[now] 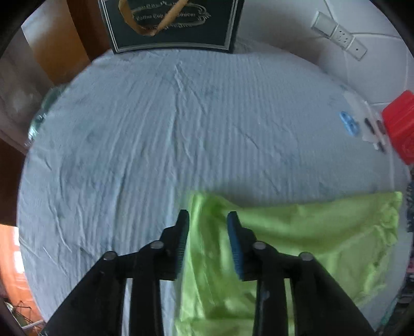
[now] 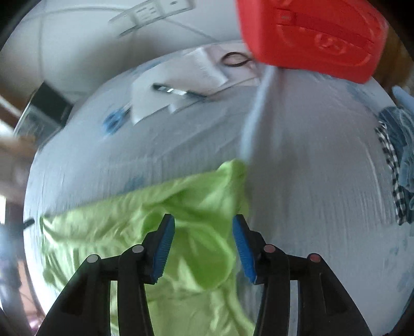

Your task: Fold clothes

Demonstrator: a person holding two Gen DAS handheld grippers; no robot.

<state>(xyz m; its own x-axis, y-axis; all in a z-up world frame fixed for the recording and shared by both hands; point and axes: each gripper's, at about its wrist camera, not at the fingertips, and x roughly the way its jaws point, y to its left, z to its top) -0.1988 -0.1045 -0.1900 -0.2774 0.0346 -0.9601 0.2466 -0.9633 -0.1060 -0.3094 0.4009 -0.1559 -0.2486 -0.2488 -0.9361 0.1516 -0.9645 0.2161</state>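
A lime-green garment (image 1: 297,240) lies on a pale blue sheet (image 1: 155,142). In the left wrist view it fills the lower right. My left gripper (image 1: 208,215) is open over its left edge, with one finger beside the cloth and one above it. In the right wrist view the garment (image 2: 145,214) is rumpled and spreads to the left. My right gripper (image 2: 203,219) is open above its bunched right end, with cloth between the fingers but not pinched.
A dark gift box (image 1: 170,23) stands at the far edge. A red container (image 2: 310,36) stands at the right. White papers (image 2: 178,80), a pen, blue scissors (image 1: 349,124) and a checked blue cloth (image 2: 396,165) lie nearby. Wall sockets (image 1: 339,33) are behind.
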